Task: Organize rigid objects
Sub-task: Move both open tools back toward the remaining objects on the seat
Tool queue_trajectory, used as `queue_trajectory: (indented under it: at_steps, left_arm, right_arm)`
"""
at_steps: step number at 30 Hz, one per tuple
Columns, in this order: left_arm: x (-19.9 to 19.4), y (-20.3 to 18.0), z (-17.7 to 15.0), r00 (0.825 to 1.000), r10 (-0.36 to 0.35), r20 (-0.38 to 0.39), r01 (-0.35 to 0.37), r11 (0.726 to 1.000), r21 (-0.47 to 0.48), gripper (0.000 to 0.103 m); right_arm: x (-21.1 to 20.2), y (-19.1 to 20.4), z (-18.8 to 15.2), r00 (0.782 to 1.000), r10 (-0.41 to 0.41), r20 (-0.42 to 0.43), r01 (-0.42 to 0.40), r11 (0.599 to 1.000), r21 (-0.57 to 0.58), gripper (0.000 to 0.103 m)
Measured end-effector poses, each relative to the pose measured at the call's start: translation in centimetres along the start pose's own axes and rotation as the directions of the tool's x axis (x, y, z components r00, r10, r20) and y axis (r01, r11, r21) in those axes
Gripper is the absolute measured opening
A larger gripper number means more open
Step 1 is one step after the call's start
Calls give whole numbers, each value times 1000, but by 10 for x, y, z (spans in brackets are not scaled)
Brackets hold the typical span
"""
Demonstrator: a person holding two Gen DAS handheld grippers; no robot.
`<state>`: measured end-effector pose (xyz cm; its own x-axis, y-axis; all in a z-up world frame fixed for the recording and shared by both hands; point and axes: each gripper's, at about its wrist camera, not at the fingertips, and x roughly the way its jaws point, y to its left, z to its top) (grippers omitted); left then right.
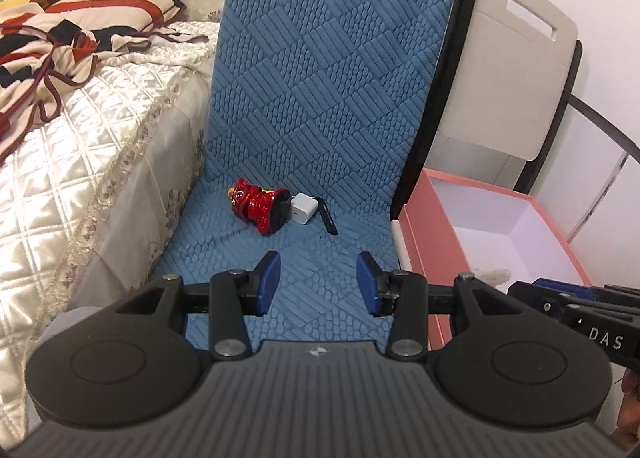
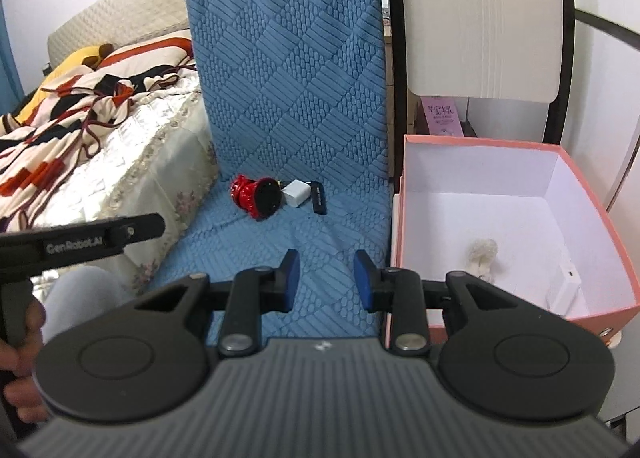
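Blue cushion (image 1: 320, 97); pink box (image 2: 600, 314) alongside

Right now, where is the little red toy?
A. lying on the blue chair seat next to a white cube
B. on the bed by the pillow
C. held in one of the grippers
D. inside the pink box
A: the red toy lies on its side on the blue chair cover, right beside the white cube, while the pink box stands off to the right.
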<state>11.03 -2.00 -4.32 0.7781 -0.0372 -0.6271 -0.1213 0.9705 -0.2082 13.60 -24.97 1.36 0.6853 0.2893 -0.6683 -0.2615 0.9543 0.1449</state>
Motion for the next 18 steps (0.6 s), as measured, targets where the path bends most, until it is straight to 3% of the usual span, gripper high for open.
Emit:
queue_trajectory:
  at_steps: [2, 5, 10, 14, 18]
  left_arm:
    - [11, 3, 2, 1000, -4, -10, 4, 1000, -11, 49]
    - [28, 6, 6, 1000, -10, -24, 9, 1000, -30, 63]
    - [61, 7, 17, 999, -32, -40, 29, 997, -71, 69]
    - [91, 5, 31, 998, -57, -41, 53, 996, -78, 74]
    - [127, 12, 47, 998, -46, -43, 41, 994, -101, 76]
  right_arm:
    - [6, 0, 0, 1000, -6, -2, 6, 1000, -3, 34]
    - [18, 0, 1, 1000, -4, -6, 4, 1000, 0, 34]
    - [41, 1, 5, 1000, -8, 4, 8, 1000, -14, 35]
    - [61, 0, 9, 1000, 12, 10, -11, 1000, -24, 61]
    - [87, 3, 13, 999, 37, 6, -37, 998, -58, 63]
